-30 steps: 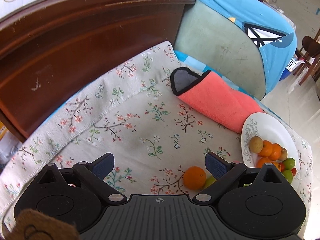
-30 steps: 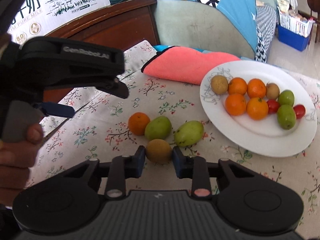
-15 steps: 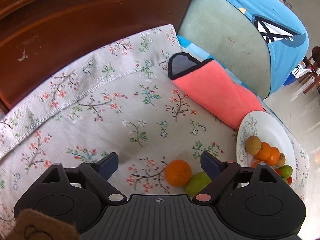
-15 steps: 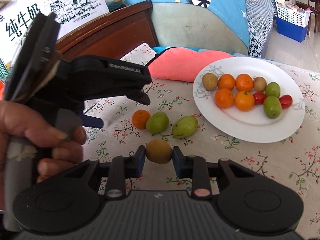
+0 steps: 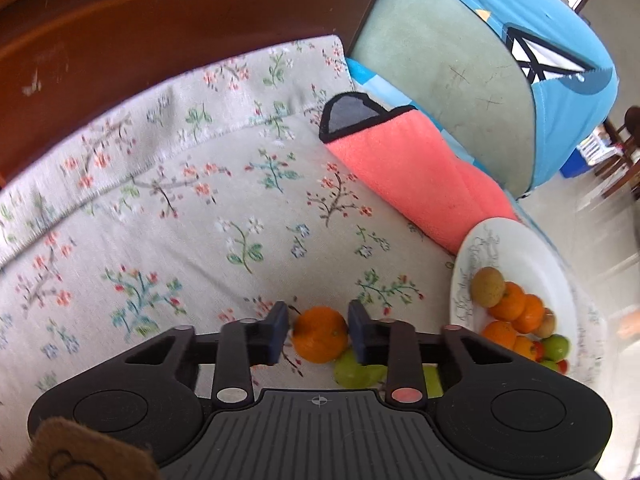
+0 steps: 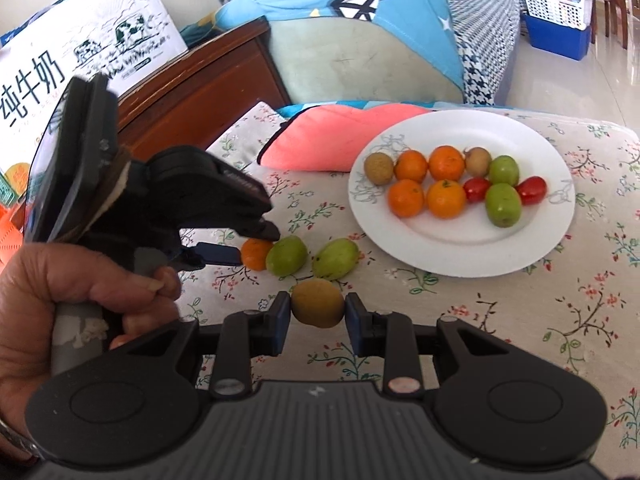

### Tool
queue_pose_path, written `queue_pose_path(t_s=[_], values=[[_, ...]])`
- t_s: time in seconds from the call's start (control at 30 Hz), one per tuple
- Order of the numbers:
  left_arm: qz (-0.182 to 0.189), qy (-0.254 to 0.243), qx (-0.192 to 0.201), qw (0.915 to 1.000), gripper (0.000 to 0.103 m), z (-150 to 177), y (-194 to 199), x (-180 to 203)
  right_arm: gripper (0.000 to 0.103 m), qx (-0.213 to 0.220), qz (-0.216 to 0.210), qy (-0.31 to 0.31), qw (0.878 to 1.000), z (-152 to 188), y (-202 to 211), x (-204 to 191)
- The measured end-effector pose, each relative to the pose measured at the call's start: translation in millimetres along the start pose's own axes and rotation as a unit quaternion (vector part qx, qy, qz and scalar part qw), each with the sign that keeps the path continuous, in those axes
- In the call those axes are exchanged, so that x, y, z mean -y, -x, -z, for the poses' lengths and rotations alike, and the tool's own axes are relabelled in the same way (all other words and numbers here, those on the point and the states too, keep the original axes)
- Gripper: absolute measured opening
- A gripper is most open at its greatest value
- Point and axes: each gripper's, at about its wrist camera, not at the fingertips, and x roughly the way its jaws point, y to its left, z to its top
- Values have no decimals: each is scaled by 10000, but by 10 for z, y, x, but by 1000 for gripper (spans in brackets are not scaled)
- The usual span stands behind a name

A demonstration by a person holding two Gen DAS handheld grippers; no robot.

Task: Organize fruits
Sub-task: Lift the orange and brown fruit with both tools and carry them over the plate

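Note:
An orange (image 5: 320, 334) lies on the flowered cloth between the pads of my left gripper (image 5: 318, 320). Its jaws are closing, and both pads touch the orange's sides. The right wrist view shows the same gripper (image 6: 256, 246), held by a hand (image 6: 80, 300), over that orange (image 6: 256, 254). My right gripper (image 6: 316, 312) is shut on a brownish-yellow fruit (image 6: 317, 303), held a little above the cloth. Two green fruits (image 6: 286, 257) (image 6: 335, 259) lie just beyond it. The white plate (image 6: 460, 144) at the right carries several oranges, green fruits, red tomatoes and brown fruits.
A folded pink towel (image 6: 340, 140) lies behind the loose fruits, left of the plate. Dark wooden furniture (image 5: 160, 40) borders the cloth at the far left, with a milk carton box (image 6: 80, 60) on it. A cushion with a blue cover (image 6: 360, 40) stands at the back.
My left gripper came down over the orange and its wide jaws drew in onto it. My right gripper, still gripping the brownish fruit, moved slightly up.

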Motion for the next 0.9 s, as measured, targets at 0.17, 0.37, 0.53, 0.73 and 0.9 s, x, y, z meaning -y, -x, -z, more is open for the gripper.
queue_pose_path(t_s=[0.17, 0.37, 0.53, 0.73, 0.9], values=[[35, 18, 11, 10000, 27, 13, 28, -18, 30, 24, -46, -98, 9999, -21, 12, 5], [122, 21, 187, 9997, 27, -32, 161, -64, 30, 60, -55, -116, 9999, -42, 20, 6], [158, -109, 358, 9992, 27, -48, 276, -85, 30, 95, -55, -103, 9999, -56, 12, -7], [217, -300, 556, 9978, 27, -69, 387, -82, 30, 148, -28, -102, 9998, -83, 17, -10], [286, -550, 867, 9943, 27, -89, 523, -30, 30, 439, -8, -191, 9989, -227, 150, 54]])
